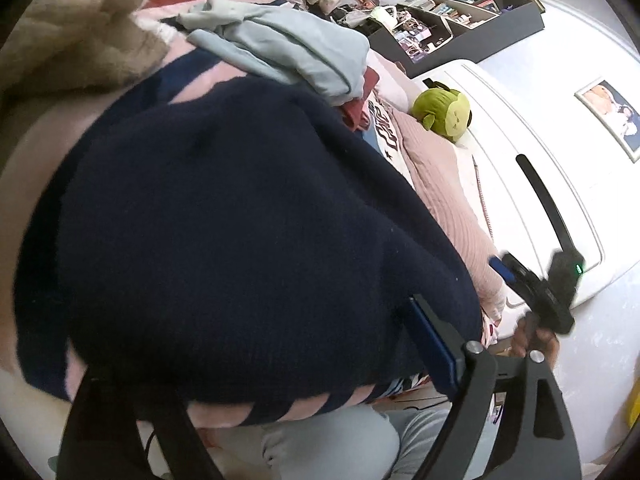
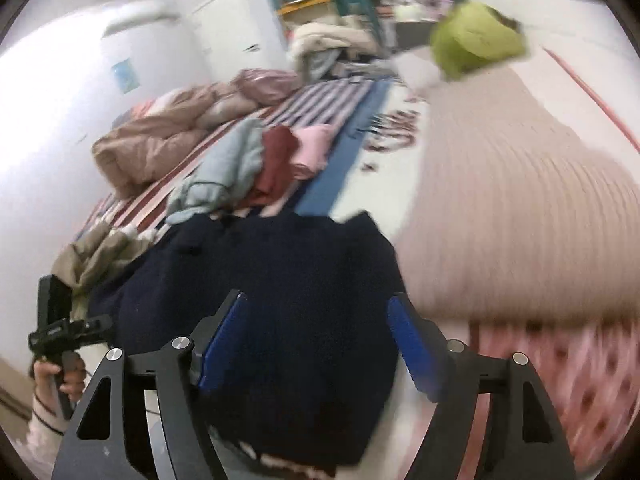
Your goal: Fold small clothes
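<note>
The navy sweater (image 2: 280, 300) lies on the bed (image 2: 500, 200), spread beneath and ahead of both jaws. Left gripper (image 1: 260, 380) and right gripper (image 2: 316, 344) stand wide, holding nothing. The knit looks soft and limp; grip a doubled edge, not the middle.

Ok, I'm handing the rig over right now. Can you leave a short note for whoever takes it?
Left gripper: open, nothing held, at the near left edge of the bed.
Right gripper: open over the navy sweater, pads clear of it.
The sweater lies on the bed, apparently folded in part.
Beyond it: a light blue garment, loose, with a dark red piece and a pink piece beside it.
Left: finish the sweater, then the others.
</note>
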The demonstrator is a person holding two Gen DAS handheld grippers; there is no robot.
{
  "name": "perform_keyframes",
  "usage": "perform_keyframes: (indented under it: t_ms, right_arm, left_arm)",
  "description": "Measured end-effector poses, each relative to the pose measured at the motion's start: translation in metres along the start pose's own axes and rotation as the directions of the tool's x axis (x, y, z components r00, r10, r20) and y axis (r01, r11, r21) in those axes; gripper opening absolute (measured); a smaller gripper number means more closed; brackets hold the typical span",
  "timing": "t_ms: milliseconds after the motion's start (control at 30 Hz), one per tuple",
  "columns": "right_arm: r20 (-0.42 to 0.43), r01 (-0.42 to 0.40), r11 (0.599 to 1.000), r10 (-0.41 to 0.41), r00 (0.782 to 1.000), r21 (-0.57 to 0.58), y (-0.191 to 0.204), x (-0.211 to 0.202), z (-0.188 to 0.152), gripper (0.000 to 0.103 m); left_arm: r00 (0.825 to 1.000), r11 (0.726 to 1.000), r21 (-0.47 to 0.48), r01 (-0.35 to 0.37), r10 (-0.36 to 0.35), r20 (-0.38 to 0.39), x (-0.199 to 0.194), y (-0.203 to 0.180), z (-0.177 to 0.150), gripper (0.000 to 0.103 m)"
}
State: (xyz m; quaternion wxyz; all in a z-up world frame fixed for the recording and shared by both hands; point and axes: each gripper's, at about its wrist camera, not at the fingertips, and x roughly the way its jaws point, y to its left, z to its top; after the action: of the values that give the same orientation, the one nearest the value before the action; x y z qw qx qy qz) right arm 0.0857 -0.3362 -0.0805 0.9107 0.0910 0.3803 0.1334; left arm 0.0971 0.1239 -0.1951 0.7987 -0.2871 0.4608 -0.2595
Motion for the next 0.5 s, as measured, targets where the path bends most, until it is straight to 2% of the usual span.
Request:
perform_keyframes:
  t_ms: [133,233,267,333,367,433,500]
  right_arm:
    - [-0.132,0.016,1.000,-0.018,0.991,-0.021,-0.002,0.059,0.020,0.070]
    - [-0.247,-0.004,0.999,-0.004,0.969,-0.032,0.001,0.111,0.018,0.067]
    - [-0.268,-0.002,0.999,-0.009,0.963,-0.040,0.003,0.123,0.015,0.047]
    - [-0.277,0.044,0.995,-0.068,0.959,-0.092,0.007,0.136,0.008,0.019]
    - [-0.260,0.063,0.992,-0.089,0.961,-0.109,0.008,0.135,0.007,0.013]
    - [-0.234,0.083,0.992,-0.103,0.967,-0.091,0.002,0.128,0.010,0.011]
    - [-0.206,0.136,0.987,-0.152,0.967,-0.089,-0.004,0.122,0.012,0.010]
  left_arm:
    - [1.000,1.000,-0.003,-0.004,0.004,0.006,0.008,-0.002,0.007,0.085]
    - [1.000,1.000,-0.004,-0.004,0.004,0.006,0.010,-0.003,0.011,0.085]
    - [1.000,1.000,-0.003,-0.006,0.006,0.004,0.009,-0.003,0.011,0.085]
    - [1.000,1.000,-0.002,-0.021,0.021,0.007,0.004,-0.002,0.011,0.085]
    - [0.999,1.000,-0.004,-0.029,0.029,0.014,0.001,-0.002,0.011,0.085]
    - [0.999,0.999,-0.011,-0.035,0.035,0.026,-0.006,0.001,0.010,0.085]
    - [0.998,0.999,-0.012,-0.048,0.049,0.037,-0.013,0.004,0.007,0.085]
